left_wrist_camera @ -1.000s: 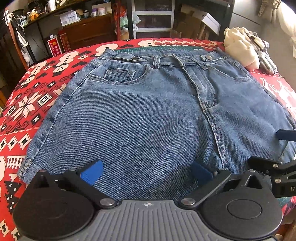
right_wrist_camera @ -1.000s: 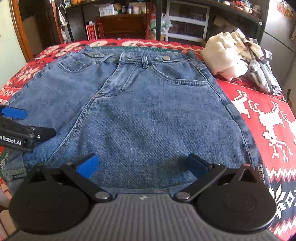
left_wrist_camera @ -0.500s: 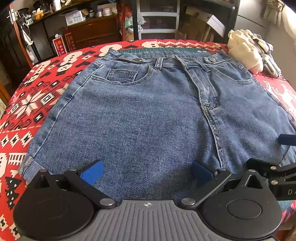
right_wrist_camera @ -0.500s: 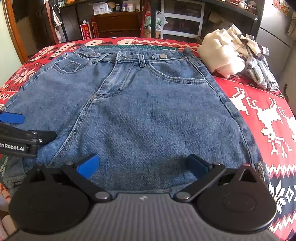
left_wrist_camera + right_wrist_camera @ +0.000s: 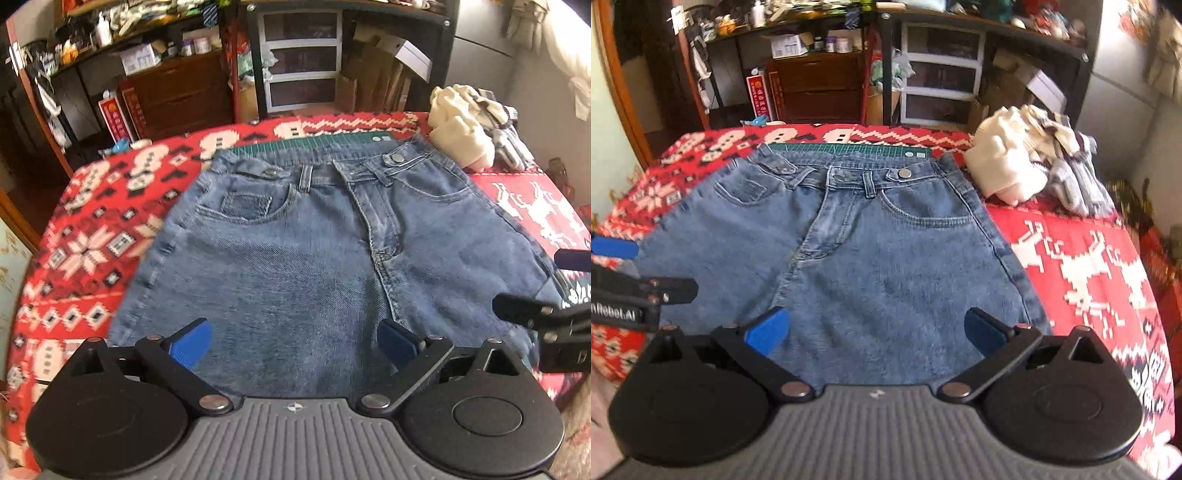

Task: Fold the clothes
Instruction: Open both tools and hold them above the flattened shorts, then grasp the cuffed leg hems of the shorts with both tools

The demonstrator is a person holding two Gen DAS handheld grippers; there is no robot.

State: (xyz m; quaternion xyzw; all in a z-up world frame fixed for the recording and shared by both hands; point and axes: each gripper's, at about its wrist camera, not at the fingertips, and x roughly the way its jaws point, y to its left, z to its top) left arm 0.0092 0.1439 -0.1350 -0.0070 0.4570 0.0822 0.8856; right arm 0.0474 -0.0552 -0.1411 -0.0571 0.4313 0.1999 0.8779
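Nearest in each view, the left gripper (image 5: 295, 341) and the right gripper (image 5: 873, 328) are held with jaws spread wide and nothing between the blue pads, just above the near edge of the denim jeans (image 5: 332, 251). The jeans are laid front-up across a red patterned blanket (image 5: 85, 236), waistband at the far end, over a green cutting mat (image 5: 849, 149). Whether they are already folded across the legs cannot be told; the near part is hidden.

The denim is judged heavy, fairly stiff and not slippery, so a thick seam or hem is best pinched: the side seams or the waistband corners. The right edge and the deer pattern are shown fully only in the right view, the left edge only in the left. Furthest right, a heap of cream clothes (image 5: 1008, 170) is seen.
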